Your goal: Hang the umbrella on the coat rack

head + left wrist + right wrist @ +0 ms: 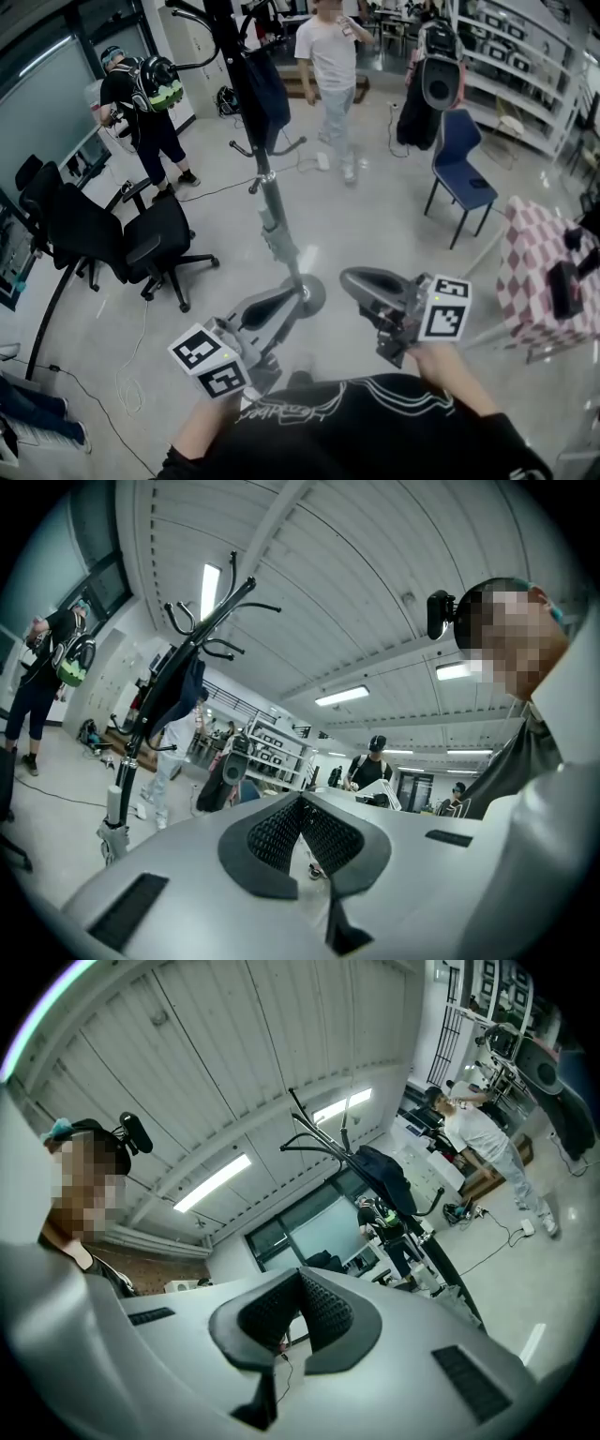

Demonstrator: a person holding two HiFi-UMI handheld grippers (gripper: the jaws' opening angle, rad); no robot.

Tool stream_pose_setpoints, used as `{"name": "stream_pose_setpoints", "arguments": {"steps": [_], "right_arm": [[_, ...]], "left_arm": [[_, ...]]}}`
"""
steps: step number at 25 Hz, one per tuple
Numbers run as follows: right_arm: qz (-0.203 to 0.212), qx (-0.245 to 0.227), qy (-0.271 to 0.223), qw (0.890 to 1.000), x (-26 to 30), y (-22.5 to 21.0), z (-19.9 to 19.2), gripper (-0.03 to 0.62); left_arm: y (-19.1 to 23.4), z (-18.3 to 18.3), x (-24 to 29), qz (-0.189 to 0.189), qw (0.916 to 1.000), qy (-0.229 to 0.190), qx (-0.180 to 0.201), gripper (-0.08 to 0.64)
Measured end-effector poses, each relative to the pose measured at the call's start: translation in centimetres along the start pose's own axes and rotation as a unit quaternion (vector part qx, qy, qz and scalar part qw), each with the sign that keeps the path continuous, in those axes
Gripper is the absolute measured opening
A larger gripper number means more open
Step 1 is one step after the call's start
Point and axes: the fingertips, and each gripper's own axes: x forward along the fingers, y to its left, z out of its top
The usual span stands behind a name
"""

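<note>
Dark blue umbrella (pixel 267 98), as it seems, hangs on the coat rack (pixel 274 220), so the job looks done. The left gripper (pixel 283 303) and right gripper (pixel 351 278) are both squeezed closed, holding nothing.

No legible txt, shirt print (pixel 281 409) too blurry

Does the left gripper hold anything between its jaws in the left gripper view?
No: the left gripper has its jaws shut tip to tip, with nothing caught between them.
</note>
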Motion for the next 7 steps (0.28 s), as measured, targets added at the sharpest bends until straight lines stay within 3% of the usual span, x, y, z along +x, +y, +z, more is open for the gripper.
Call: {"name": "stream_pose_setpoints", "arguments": {"steps": [7], "right_arm": [[-0.002,-0.001,0.001,1.0,-0.69,-0.02,-0.17,0.014]], "left_arm": [[-0.49,-0.18,0.28,0.001,1.0,0.001,0.002,-0.002]]}}
